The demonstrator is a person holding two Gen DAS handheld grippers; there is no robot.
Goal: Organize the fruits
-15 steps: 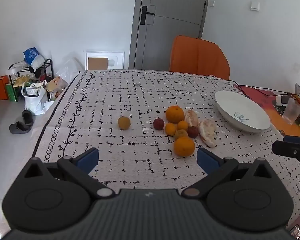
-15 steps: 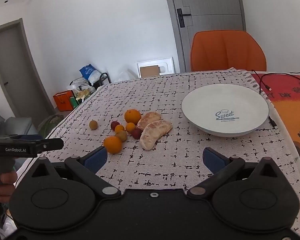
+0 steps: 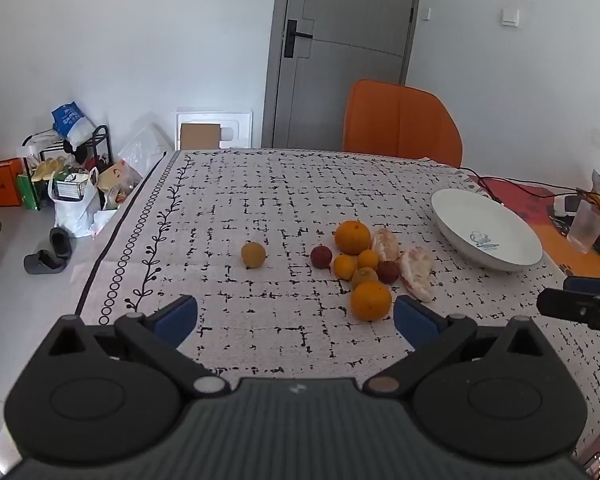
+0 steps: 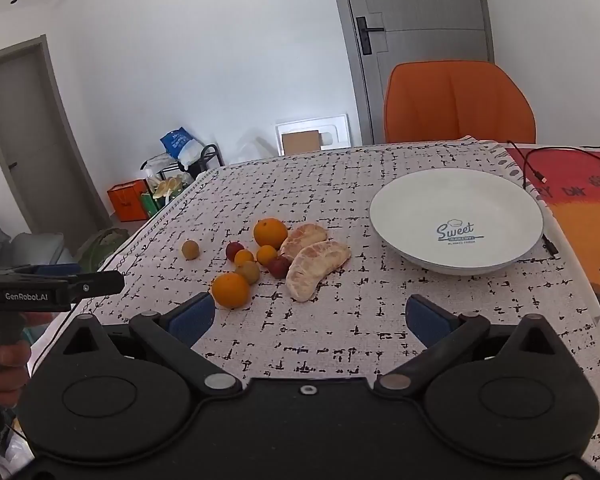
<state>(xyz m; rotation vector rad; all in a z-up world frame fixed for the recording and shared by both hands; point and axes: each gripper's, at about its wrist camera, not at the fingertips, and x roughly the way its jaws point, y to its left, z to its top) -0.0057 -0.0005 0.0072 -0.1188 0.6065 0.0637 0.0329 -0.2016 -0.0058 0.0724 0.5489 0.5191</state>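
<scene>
The job looks to be at its very start: the white plate [image 4: 456,220] in the right middle of the right wrist view holds nothing, and all the fruits lie loose on the worktop [image 4: 340,332] left of it. They form a cluster at centre frame: two large oranges [image 4: 230,289], several small ones, two dark red fruits, two peeled citrus pieces [image 4: 315,267], with one yellowish fruit [image 3: 253,255] set apart to the left. The left hand-held gripper [image 3: 296,316] and right hand-held gripper [image 4: 310,316] both hover with jaws spread wide, holding nothing. The next move probably calls for lowering one onto the nearest orange and closing gently, since round fruit may roll.
</scene>
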